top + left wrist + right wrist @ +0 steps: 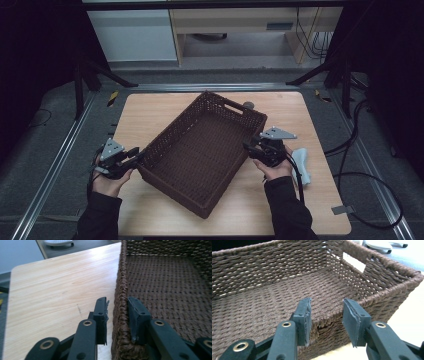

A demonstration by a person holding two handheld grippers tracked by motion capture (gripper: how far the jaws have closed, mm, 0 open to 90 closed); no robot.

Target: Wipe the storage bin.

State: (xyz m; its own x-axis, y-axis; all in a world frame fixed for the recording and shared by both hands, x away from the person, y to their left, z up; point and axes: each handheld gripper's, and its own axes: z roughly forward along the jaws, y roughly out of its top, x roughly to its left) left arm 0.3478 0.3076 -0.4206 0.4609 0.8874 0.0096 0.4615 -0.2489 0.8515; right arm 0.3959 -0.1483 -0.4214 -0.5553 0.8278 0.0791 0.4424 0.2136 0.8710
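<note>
High view first: a brown woven basket (202, 150) lies at an angle in the middle of a pale wooden table (150, 112), one short end with a cut-out handle turned toward the far side, a near corner pointing at the person's edge. The left gripper (134, 156) sits at the basket's left long wall, held by the left hand (107, 182), and the right gripper (248, 147) sits at the right long wall, held by the right hand (276, 169) — one on each side, the basket between them. A white object (302, 165) lies on the table just beside the right hand, and a small grey thing (248, 105) shows behind the basket's far end. From the left gripper view, its two jaws straddle the rim of the basket wall (121, 302): the inner pad lies against the weave, while a thin gap shows between the outer pad and the wall, so the jaws are narrowed around the rim without clamping it from both sides. From the right gripper view, the jaws stand partly open above the basket's rim (329, 315) — the rim runs across behind and below the pads, which are apart from it and hold nothing. Inside, the basket's woven floor is bare.
</note>
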